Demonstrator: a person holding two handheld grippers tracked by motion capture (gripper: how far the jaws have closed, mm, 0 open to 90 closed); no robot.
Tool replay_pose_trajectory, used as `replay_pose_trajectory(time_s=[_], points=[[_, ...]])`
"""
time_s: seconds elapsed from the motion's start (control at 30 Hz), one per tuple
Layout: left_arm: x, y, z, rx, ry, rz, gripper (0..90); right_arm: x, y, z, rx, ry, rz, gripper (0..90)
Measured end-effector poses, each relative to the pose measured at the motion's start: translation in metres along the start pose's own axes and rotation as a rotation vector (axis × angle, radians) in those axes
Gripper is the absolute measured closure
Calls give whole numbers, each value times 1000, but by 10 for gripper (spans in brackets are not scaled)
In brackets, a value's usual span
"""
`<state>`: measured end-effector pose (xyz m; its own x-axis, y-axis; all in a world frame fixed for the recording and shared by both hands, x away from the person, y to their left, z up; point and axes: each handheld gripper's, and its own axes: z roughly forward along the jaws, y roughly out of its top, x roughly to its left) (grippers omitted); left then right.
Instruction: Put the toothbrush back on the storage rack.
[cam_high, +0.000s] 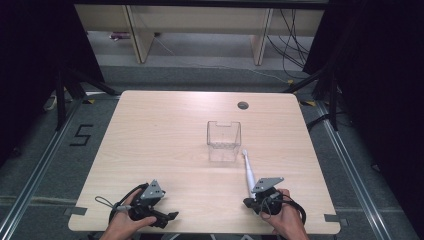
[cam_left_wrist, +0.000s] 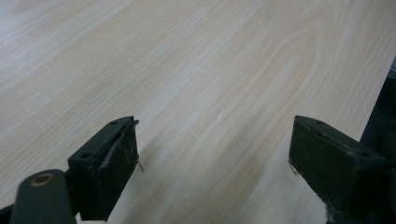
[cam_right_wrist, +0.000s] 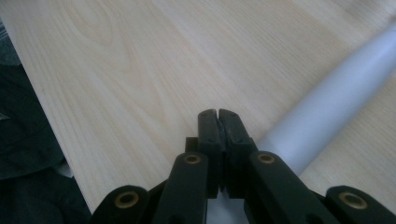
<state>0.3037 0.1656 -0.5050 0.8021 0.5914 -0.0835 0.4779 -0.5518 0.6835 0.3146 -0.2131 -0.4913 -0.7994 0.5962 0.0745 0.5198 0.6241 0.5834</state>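
Filling the middle of the high view, a pale wooden table (cam_high: 165, 130) stands on grey floor, with shelving across the top of the frame. A clear plastic box (cam_high: 223, 140) sits just right of centre. At lower left, the left gripper (cam_left_wrist: 215, 154) rests with jaws wide apart over bare wood. At lower right, the right gripper (cam_right_wrist: 218, 122) has its jaws pressed together, a white toothbrush (cam_high: 248, 170) lying just beside them.
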Motion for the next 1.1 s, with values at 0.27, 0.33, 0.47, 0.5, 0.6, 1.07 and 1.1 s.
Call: replay_pose_trajectory(time_s=[0.27, 0.33, 0.47, 0.5, 0.6, 1.07, 1.1], points=[[1, 0, 0, 7, 2, 10, 149, -7, -10, -10, -1, -9, 42, 881], [0, 0, 0, 2, 0, 5, 149, -8, -11, -12, -2, -18, 47, 881], [0, 0, 0, 3, 2, 5, 149, -12, -16, -17, 3, -27, 65, 881], [1, 0, 0, 4, 2, 6, 149, -14, -18, -16, -21, -41, 47, 881], [0, 0, 1, 5, 0, 6, 149, -18, -22, -21, -15, -46, 79, 881], [0, 0, 1, 6, 2, 5, 149, -42, -39, -40, -14, -106, 149, 879], [0, 0, 1, 6, 2, 6, 149, -44, -40, -41, -28, -116, 155, 878]])
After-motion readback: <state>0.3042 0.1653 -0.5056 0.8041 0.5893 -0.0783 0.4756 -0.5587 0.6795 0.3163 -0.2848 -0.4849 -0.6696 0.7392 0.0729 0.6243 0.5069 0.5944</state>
